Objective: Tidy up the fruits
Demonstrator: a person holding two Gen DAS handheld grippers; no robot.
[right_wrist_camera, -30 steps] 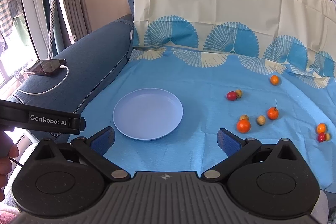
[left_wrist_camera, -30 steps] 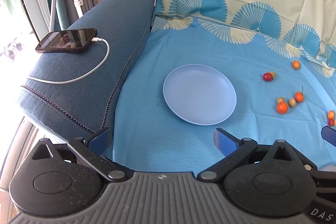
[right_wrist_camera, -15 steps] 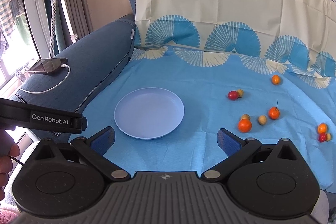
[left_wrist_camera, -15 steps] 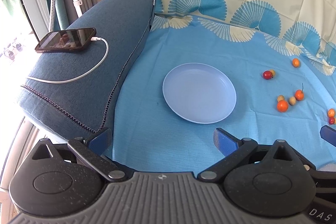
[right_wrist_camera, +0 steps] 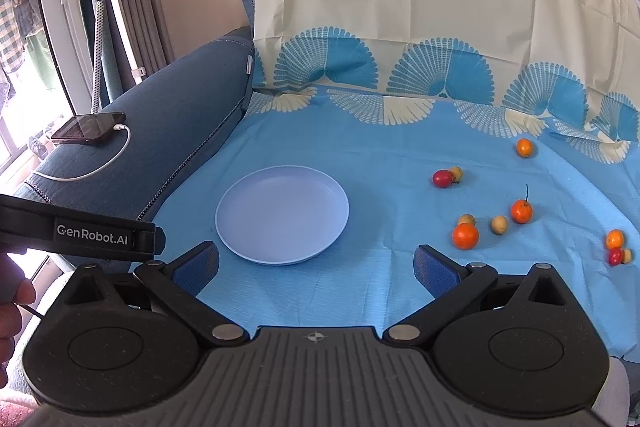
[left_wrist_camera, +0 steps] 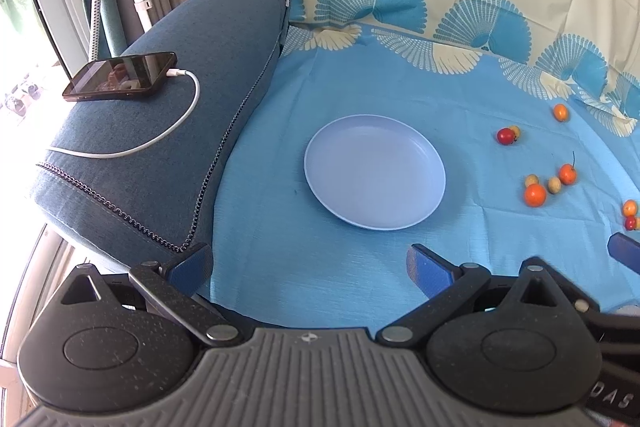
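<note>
A pale blue plate (left_wrist_camera: 375, 173) (right_wrist_camera: 282, 214) lies empty on the blue cloth. Several small fruits are scattered to its right: an orange one (right_wrist_camera: 465, 236) (left_wrist_camera: 535, 195), a stemmed orange one (right_wrist_camera: 521, 211) (left_wrist_camera: 567, 173), a red one (right_wrist_camera: 441, 178) (left_wrist_camera: 506, 136), a tan one (right_wrist_camera: 499, 224) and a far orange one (right_wrist_camera: 524, 147) (left_wrist_camera: 561, 112). My left gripper (left_wrist_camera: 310, 265) is open near the cloth's front edge, short of the plate. My right gripper (right_wrist_camera: 316, 265) is open too, nothing between its fingers, with the plate ahead on the left.
A blue sofa armrest (left_wrist_camera: 172, 115) rises on the left with a phone (left_wrist_camera: 120, 75) and its white cable (left_wrist_camera: 160, 137) on top. A cream and blue patterned cover (right_wrist_camera: 420, 47) drapes the backrest. A hand (right_wrist_camera: 12, 311) shows at the right wrist view's left edge.
Both views have shifted very slightly; the plate and fruits sit a touch higher in the left wrist view. Both grippers stay open and nothing has been touched.
</note>
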